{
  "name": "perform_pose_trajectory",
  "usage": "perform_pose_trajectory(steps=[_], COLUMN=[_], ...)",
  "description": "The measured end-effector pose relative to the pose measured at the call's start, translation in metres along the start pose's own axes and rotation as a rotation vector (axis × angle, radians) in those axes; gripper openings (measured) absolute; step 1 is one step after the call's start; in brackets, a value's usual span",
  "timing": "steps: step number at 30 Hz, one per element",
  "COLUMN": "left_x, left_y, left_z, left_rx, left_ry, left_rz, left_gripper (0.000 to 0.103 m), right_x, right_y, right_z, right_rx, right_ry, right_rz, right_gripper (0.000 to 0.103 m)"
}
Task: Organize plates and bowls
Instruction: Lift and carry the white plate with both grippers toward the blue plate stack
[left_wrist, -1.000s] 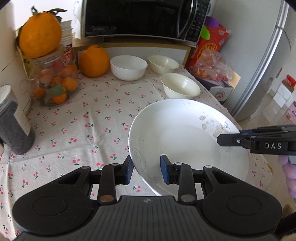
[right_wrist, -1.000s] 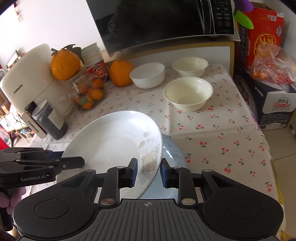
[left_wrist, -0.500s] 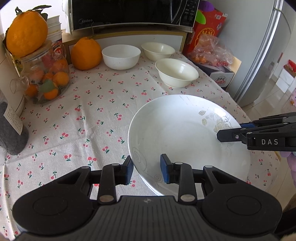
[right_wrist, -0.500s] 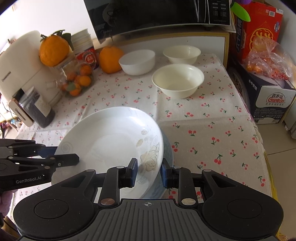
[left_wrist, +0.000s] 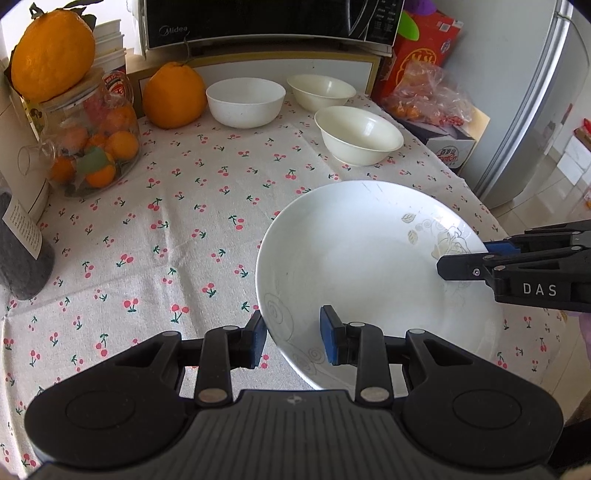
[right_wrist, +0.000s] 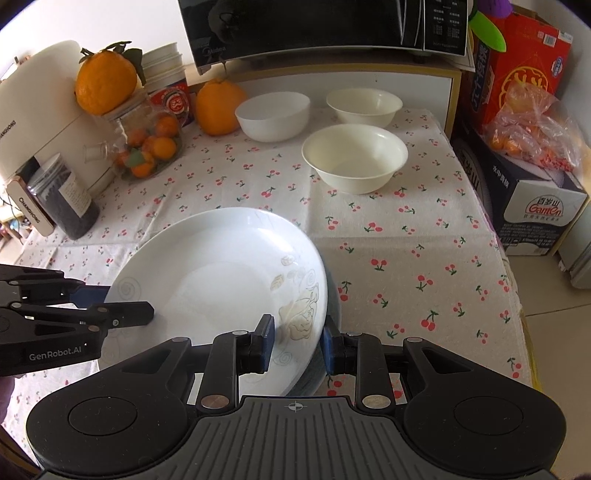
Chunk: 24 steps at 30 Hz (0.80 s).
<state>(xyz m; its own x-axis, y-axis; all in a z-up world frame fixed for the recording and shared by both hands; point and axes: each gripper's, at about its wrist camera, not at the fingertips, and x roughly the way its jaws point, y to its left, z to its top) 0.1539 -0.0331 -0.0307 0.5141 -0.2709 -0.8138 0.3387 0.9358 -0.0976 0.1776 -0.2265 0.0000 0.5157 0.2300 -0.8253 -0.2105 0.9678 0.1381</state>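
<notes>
Left wrist view: the left tool is clamped on the near-left rim of a white plate with a faint floral print, which fills the 4 o'clock part of the picture over the cherry-print counter; the right tool comes in from 3 o'clock and grips the opposite rim. Right wrist view shows the right tool closed on the plate at its flowered edge, with a darker bluish plate just under it, and the left tool holding the rim at 9 o'clock. Three white bowls sit near each other toward 12 o'clock, beside a large orange and a glass jar of small fruit
</notes>
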Motion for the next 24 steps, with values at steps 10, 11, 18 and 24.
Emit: perform_pose_trajectory(steps=[10, 11, 18, 24], left_x=[0.0008, 0.0011, 0.0033, 0.0053], left_y=[-0.0013, -0.0016, -0.0028, -0.0062], left_z=[0.0017, 0.0020, 0.0049, 0.0067], left_rx=[-0.018, -0.019, -0.034, -0.029], left_ry=[0.008, 0.009, 0.024, 0.034], left_rz=[0.016, 0.019, 0.034, 0.056], left_gripper=[0.029, 0.029, 0.029, 0.029], right_x=[-0.0012, -0.0011, -0.0018, -0.0041], right_y=[0.0010, 0.0012, 0.0006, 0.0024], right_z=[0.0028, 0.0029, 0.0057, 0.0063], right_rx=[-0.008, -0.009, -0.016, -0.038], right_ry=[0.019, 0.021, 0.044, 0.046], right_rz=[-0.010, -0.011, -0.006, -0.028], right_gripper=[0.027, 0.027, 0.027, 0.027])
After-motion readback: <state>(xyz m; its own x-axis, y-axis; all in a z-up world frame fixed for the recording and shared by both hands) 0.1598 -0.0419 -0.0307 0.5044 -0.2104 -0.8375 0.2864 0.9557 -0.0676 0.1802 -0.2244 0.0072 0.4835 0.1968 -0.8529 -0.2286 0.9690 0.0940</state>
